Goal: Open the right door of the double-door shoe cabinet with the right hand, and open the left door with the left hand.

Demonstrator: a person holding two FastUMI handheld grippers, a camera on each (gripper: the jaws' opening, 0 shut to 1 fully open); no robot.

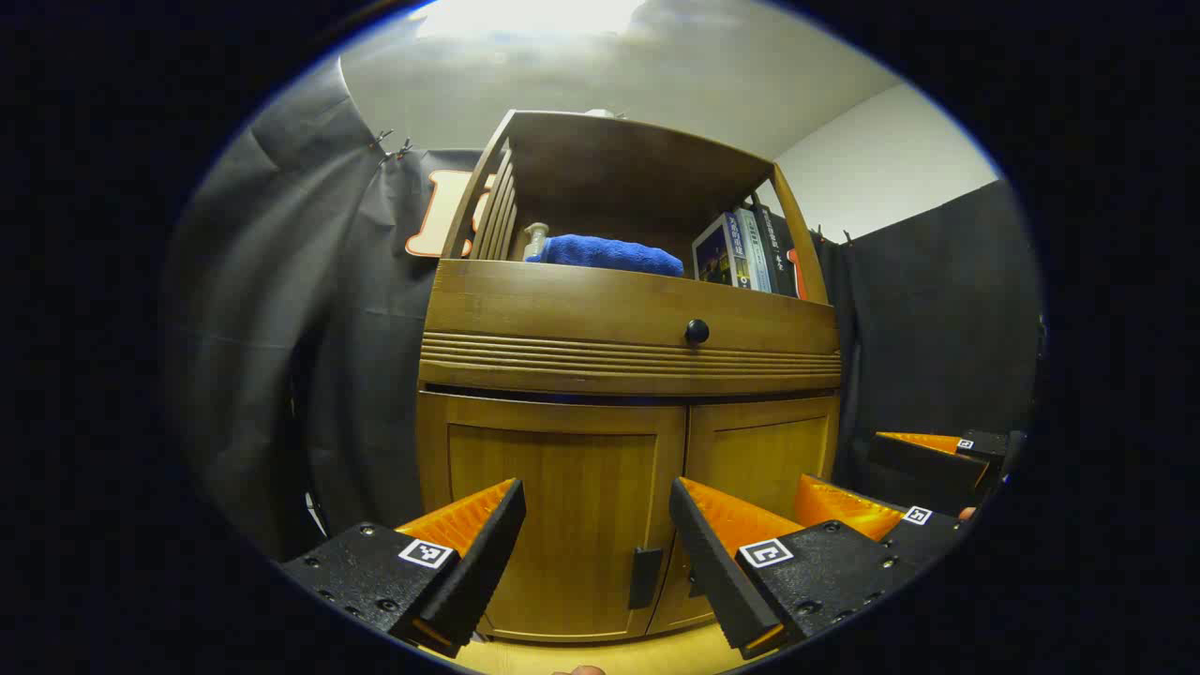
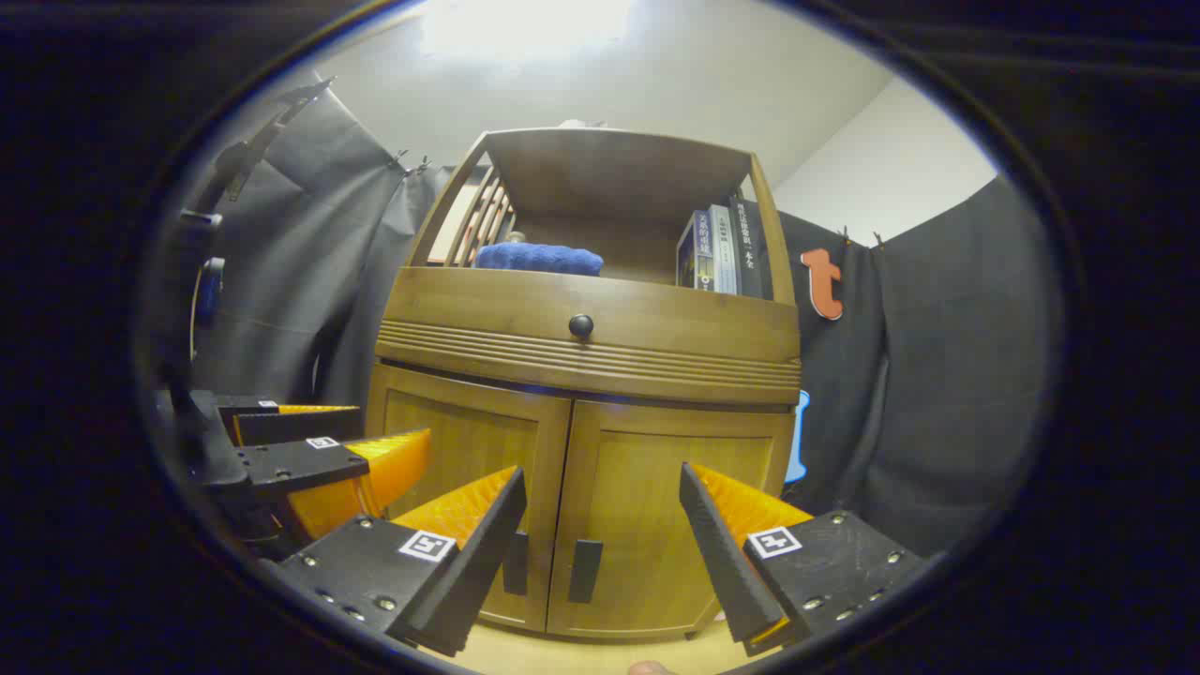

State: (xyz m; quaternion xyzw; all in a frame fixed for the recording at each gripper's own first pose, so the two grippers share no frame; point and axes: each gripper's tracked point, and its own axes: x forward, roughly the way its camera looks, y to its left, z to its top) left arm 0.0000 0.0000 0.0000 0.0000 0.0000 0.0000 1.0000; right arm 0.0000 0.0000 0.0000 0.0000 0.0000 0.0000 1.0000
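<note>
The wooden shoe cabinet [image 1: 628, 375] stands close in front, both lower doors shut. In the left gripper view my left gripper [image 1: 597, 562] is open, a short way off the left door [image 1: 553, 506], with that door's dark handle [image 1: 644, 577] showing between its fingers. The right door [image 1: 764, 450] lies behind its right finger. In the right gripper view my right gripper [image 2: 600, 553] is open before the right door [image 2: 656, 459], whose handle [image 2: 584, 570] sits between the fingers beside the left door's handle [image 2: 515, 562]. Each view also shows the other gripper, open: right gripper [image 1: 891, 478], left gripper [image 2: 328, 441].
Above the doors is a drawer with a black knob [image 1: 697, 331]. The open shelf on top holds a folded blue towel [image 1: 609, 253] and upright books [image 1: 745, 251]. Black cloth walls hang on both sides of the cabinet. A light wooden floor [image 1: 656, 656] runs under it.
</note>
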